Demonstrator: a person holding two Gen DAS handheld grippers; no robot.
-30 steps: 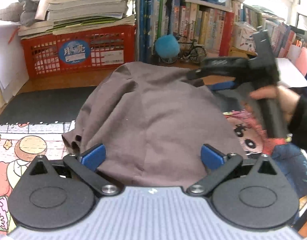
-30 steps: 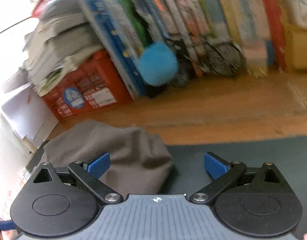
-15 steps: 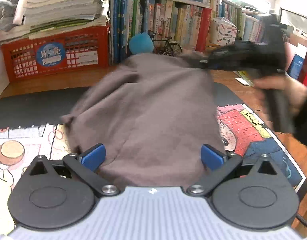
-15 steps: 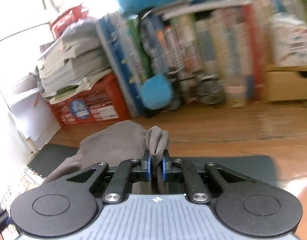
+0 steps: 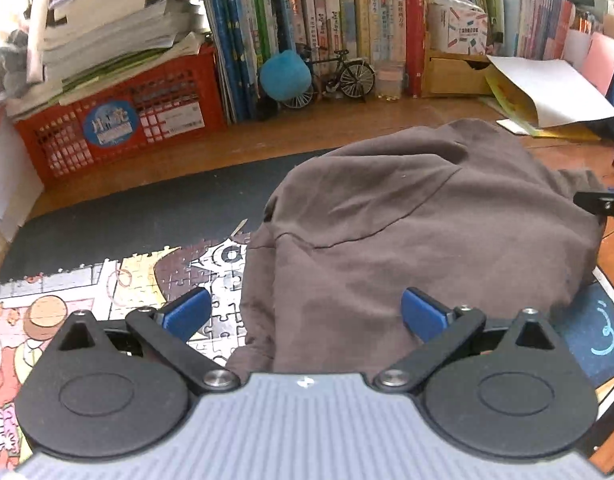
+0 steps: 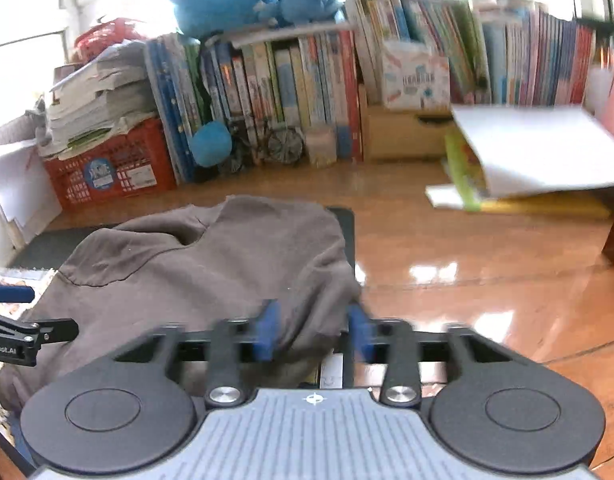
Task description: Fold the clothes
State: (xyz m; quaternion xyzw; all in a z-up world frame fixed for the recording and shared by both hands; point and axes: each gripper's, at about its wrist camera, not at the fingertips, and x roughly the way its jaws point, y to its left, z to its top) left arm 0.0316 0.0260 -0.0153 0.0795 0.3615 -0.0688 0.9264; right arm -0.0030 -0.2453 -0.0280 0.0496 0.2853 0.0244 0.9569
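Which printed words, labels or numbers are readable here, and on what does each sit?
"Robot.AI", start cut off: left gripper.
Round blue label on the red crate: too blurred.
White label on the crate: too small.
Book spines: unreadable.
White box: unreadable.

Red crate, books, perhaps toy bicycle.

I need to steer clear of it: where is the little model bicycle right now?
In the left wrist view the model bicycle stands on the wooden desk at the foot of the row of books, just right of the blue plush ball.
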